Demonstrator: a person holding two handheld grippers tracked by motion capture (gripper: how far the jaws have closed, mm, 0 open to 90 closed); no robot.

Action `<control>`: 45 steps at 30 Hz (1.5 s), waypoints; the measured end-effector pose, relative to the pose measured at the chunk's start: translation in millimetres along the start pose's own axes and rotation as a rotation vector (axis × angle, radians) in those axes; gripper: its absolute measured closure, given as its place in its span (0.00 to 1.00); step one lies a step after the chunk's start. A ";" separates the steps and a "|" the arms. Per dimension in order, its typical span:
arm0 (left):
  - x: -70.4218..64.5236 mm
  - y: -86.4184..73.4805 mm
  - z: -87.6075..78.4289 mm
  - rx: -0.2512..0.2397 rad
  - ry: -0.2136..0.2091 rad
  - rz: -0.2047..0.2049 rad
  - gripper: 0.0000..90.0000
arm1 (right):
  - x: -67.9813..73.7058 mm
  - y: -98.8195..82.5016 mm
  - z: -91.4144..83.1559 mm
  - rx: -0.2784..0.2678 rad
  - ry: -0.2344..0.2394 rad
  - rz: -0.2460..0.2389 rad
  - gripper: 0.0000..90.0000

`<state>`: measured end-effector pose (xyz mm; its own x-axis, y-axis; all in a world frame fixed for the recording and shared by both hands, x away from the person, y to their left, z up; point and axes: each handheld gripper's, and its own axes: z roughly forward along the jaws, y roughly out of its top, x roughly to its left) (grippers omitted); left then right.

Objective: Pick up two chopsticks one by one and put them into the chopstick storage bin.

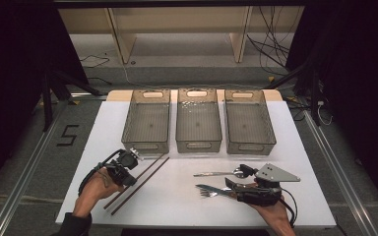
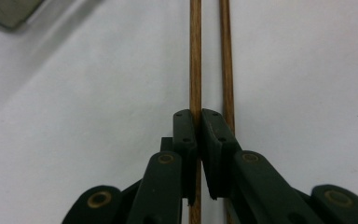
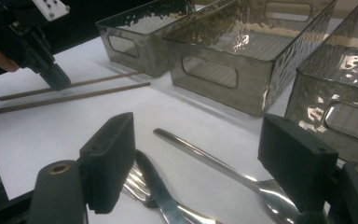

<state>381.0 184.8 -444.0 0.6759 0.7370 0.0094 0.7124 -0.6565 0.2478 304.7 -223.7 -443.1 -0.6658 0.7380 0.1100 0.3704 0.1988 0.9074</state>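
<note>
Three clear smoky-grey plastic bins with cut-out handles stand side by side on the white table (image 1: 187, 196): a left bin (image 1: 146, 122), a middle bin (image 1: 198, 120) and a right bin (image 1: 249, 122). In front of the left bin lie two thin brown wooden chopsticks, one nearer chopstick (image 1: 139, 187) and one farther chopstick (image 1: 142, 173). In front of the right bin lie three pieces of shiny metal cutlery: one spoon (image 1: 216, 173), one fork (image 1: 210, 193) and one knife (image 1: 207, 188).
</note>
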 end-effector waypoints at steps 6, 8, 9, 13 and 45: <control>-0.4 -0.1 -21.7 -0.109 -0.034 0.002 0.93 | 0.7 0.2 -0.2 -0.002 0.002 -0.002 0.31; 0.5 0.6 -27.9 -0.147 -0.035 -0.002 0.93 | 0.5 0.2 -0.6 -0.006 0.003 -0.001 0.31; 1.2 1.2 -30.1 -0.159 -0.034 -0.003 0.93 | 0.4 0.2 -0.6 -0.006 0.004 -0.001 0.31; 8.5 4.9 -35.9 -0.233 -0.054 -0.024 0.93 | 1.0 0.2 -0.6 -0.009 0.006 -0.003 0.31; 56.3 66.8 -77.5 -0.501 -0.025 -0.123 0.93 | 1.0 0.7 -1.5 -0.024 0.008 0.000 0.30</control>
<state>452.0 194.9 -351.9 0.6012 0.7960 -0.0706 0.6134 -0.4030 0.6792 303.4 -223.8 -441.7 -0.6708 0.7330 0.1126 0.3548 0.1839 0.9167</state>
